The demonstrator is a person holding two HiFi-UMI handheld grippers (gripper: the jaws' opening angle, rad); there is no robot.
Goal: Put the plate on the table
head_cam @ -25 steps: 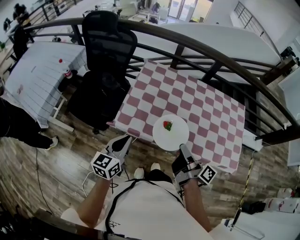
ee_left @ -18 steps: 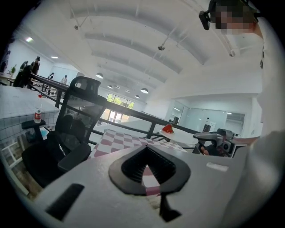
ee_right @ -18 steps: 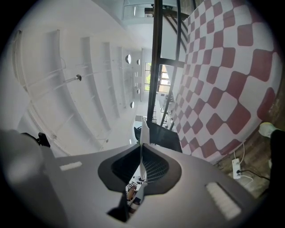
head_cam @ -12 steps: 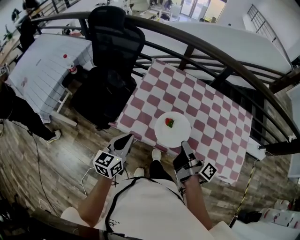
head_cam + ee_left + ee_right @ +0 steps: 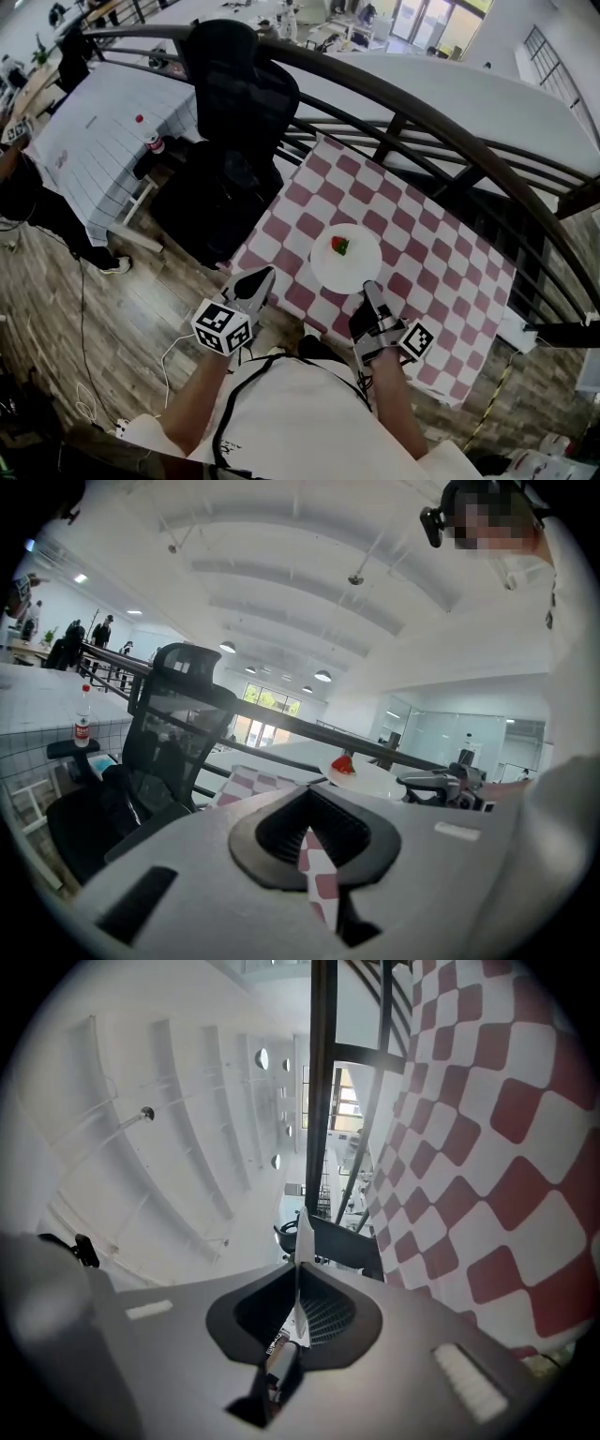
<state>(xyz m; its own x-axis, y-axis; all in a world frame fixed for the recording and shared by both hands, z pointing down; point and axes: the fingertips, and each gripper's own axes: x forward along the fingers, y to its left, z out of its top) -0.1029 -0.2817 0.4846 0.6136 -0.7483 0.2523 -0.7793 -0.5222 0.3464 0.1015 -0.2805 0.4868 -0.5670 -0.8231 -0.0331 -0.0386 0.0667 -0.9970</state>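
Checkered table (image 5: 441, 272) has the plate (image 5: 349, 267) further in over it now, right tool (image 5: 368, 289) clamped on its rim, left tool (image 5: 262, 277) closed empty, so set-down looks close.

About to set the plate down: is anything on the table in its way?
Nothing visible does. The checkered table around the plate is bare; the right claw grips its near rim.
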